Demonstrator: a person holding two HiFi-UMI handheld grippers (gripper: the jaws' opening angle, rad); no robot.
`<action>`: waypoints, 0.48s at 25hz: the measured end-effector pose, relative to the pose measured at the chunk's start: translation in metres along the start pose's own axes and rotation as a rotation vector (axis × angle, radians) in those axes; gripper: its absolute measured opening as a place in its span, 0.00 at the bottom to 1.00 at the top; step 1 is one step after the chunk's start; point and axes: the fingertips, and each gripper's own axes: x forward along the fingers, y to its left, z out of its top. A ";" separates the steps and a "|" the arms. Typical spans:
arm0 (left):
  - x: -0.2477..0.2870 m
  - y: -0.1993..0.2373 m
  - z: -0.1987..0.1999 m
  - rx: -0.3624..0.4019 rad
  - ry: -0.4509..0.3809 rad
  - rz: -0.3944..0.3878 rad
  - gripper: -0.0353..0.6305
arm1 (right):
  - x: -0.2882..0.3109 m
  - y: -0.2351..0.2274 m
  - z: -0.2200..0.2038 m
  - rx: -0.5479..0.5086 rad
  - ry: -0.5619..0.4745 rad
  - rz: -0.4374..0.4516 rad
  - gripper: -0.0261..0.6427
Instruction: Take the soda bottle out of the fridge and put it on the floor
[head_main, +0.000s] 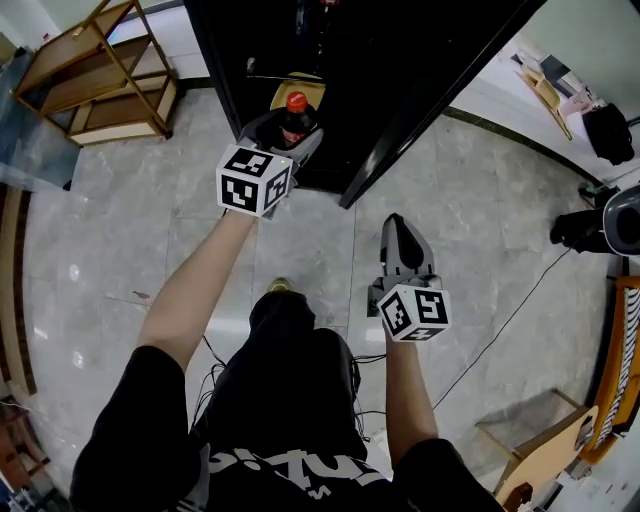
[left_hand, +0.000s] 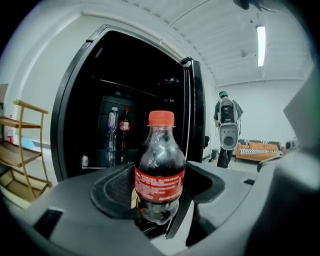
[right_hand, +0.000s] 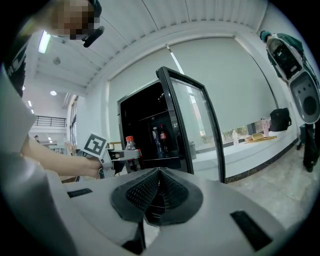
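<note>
The soda bottle (head_main: 296, 113) is small, with dark cola, a red cap and a red label. It stands upright between the pads of my left gripper (head_main: 288, 130), which is shut on its lower body, just in front of the open black fridge (head_main: 330, 50). In the left gripper view the bottle (left_hand: 160, 170) fills the middle, with the left gripper (left_hand: 159, 197) round its base. My right gripper (head_main: 397, 224) hangs lower, beside the fridge door (head_main: 440, 100), shut on nothing. The right gripper view shows its pads together (right_hand: 159, 186) and the held bottle (right_hand: 130, 150) off to the left.
Two more bottles (left_hand: 120, 127) stand on a shelf deep in the fridge. A wooden rack (head_main: 100, 70) stands left of it. A person with a backpack (left_hand: 227, 130) stands far off near an orange sofa (left_hand: 260, 150). Cables (head_main: 500, 330) cross the grey tile floor.
</note>
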 end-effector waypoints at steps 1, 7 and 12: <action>-0.001 0.001 -0.009 0.001 0.000 -0.001 0.50 | 0.001 0.000 -0.008 -0.006 -0.005 0.000 0.07; 0.002 -0.007 -0.065 0.021 -0.004 -0.018 0.50 | 0.005 -0.013 -0.058 -0.041 -0.045 -0.003 0.07; 0.008 -0.016 -0.113 0.042 -0.010 -0.052 0.50 | 0.011 -0.025 -0.107 -0.044 -0.066 -0.006 0.07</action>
